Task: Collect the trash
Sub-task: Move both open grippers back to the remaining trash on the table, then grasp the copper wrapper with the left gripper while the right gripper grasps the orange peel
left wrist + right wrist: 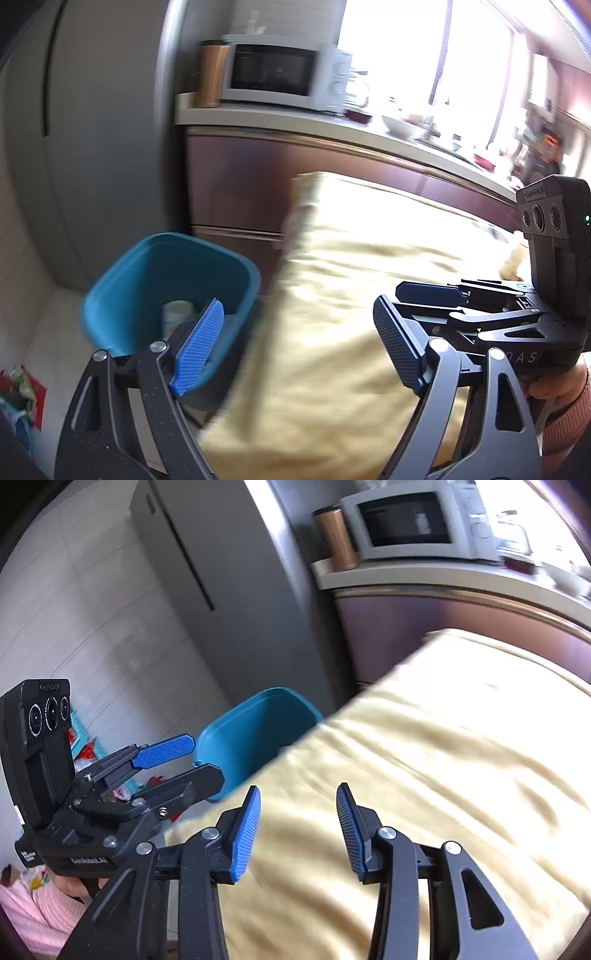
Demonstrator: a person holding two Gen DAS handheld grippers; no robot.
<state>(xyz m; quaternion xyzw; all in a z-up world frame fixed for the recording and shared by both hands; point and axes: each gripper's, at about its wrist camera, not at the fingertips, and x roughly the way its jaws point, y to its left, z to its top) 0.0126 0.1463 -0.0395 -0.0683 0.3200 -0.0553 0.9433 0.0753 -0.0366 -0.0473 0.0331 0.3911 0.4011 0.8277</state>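
Hovering with both grippers empty beside the blue bin (170, 291).
Left gripper (299, 347) and right gripper (297, 830) are both spread wide, holding nothing, over the yellow-covered tabletop (443, 760); the bin stands on the floor just off the tabletop's corner, likely so trash drops straight in, with a pale item (179, 314) already inside.

Probably a home kitchen: microwave (284, 72), fridge (107, 140), cluttered counter (332, 127).
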